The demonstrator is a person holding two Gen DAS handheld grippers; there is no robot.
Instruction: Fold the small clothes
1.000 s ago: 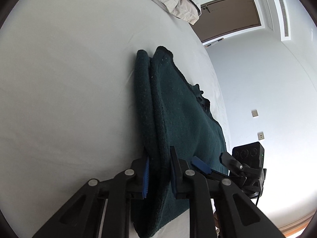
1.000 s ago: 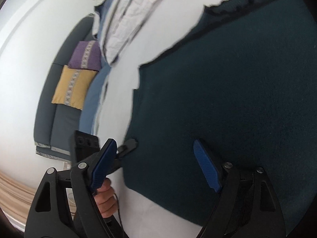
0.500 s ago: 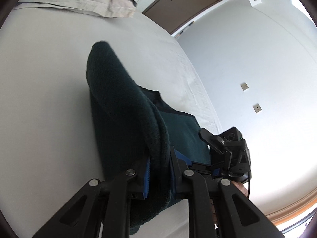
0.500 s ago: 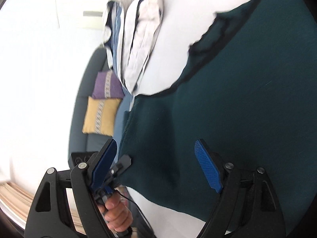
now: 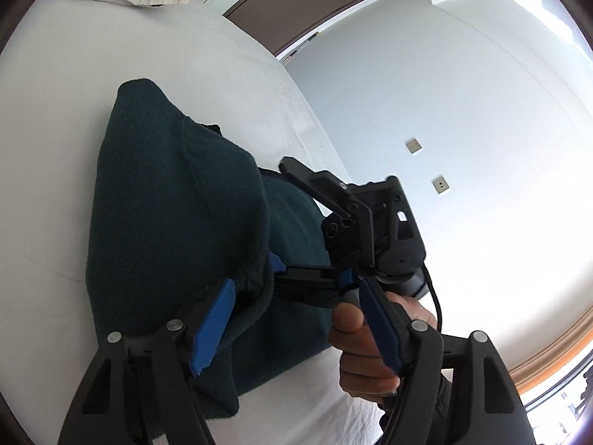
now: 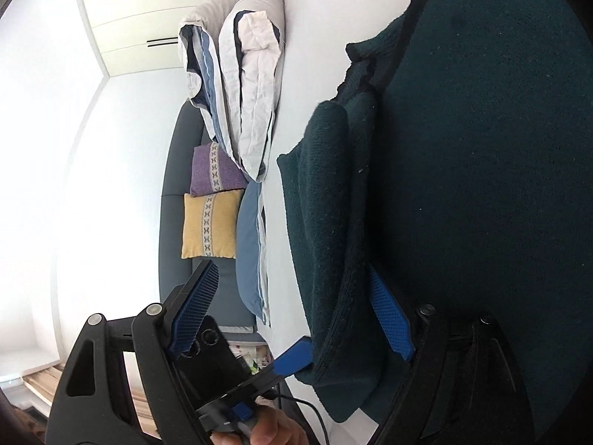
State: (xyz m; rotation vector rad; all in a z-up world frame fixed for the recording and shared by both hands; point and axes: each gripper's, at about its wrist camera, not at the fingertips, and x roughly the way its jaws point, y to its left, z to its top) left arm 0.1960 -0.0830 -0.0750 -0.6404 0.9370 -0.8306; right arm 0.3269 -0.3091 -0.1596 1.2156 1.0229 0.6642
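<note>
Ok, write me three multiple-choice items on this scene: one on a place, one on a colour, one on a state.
1. Where is the yellow cushion? A on the sofa, beside the purple cushion; B on a chair; C on the floor.
2. What colour is the garment on the bed? A red; B dark green; C white.
3. How do the left tongs stand? A shut on the garment; B out of view; C open.

Key: 1 A, it sits on the grey sofa next to the purple one. 2 B, dark green knit against a white sheet. 3 C, the pads stand apart, having just been opening, with the garment's edge loose between them.
</note>
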